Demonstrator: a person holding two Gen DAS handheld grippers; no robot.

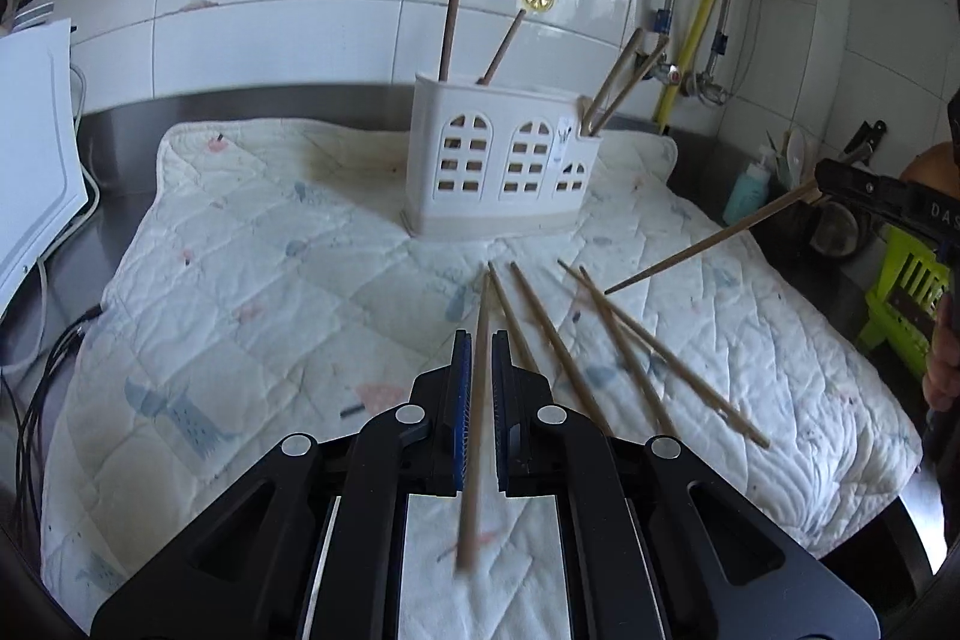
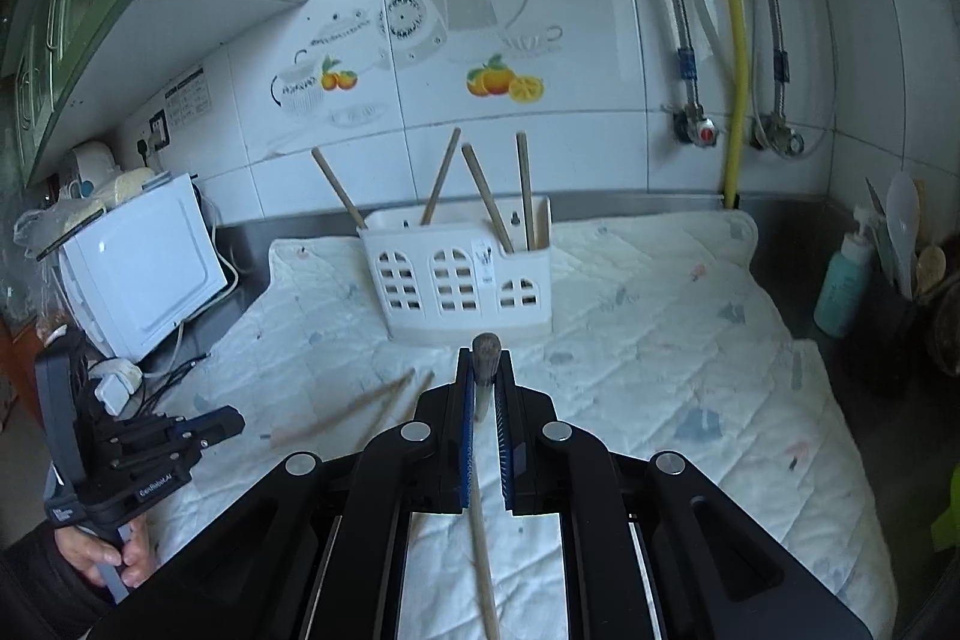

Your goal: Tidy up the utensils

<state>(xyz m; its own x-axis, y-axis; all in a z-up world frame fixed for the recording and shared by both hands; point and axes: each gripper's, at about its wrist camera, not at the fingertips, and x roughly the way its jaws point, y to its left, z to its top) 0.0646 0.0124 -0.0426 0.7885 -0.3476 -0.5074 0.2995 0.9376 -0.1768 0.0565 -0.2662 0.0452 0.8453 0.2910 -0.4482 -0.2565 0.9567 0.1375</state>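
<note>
A: What step is being done?

B: Chopsticks are being put away. One chopstick (image 1: 477, 400) is held in the left hand-held gripper (image 1: 480, 370), whose jaws are pressed tight on it. Another chopstick (image 2: 483, 460) is squeezed the same way in the right hand-held gripper (image 2: 485, 376). Both sticks are up off the quilted mat (image 1: 240, 280).

A: Where should they be taken?

B: To the white holder (image 1: 498, 172), it is judged. It stands at the back of the mat, by the tiled wall (image 1: 240, 10). The sticks must be tipped upright and lined up over an open slot on top. Then the jaws must be let go.

A: How many sticks are already in the holder?

B: Four are counted. Two are in the left part (image 1: 450, 22) and two in the small right part (image 1: 624, 76).

A: How many are left lying down?

B: Four are counted on the mat (image 1: 558, 340), just in front of the left hand-held gripper. They are fanned out and some are crossed near the tips.

A: So how many in all?

B: Ten are seen: four stored, four lying, two held. One holder and one mat are seen on the steel table (image 1: 120, 124).

A: Is much left to do?

B: Yes, it seems about half is done.
</note>
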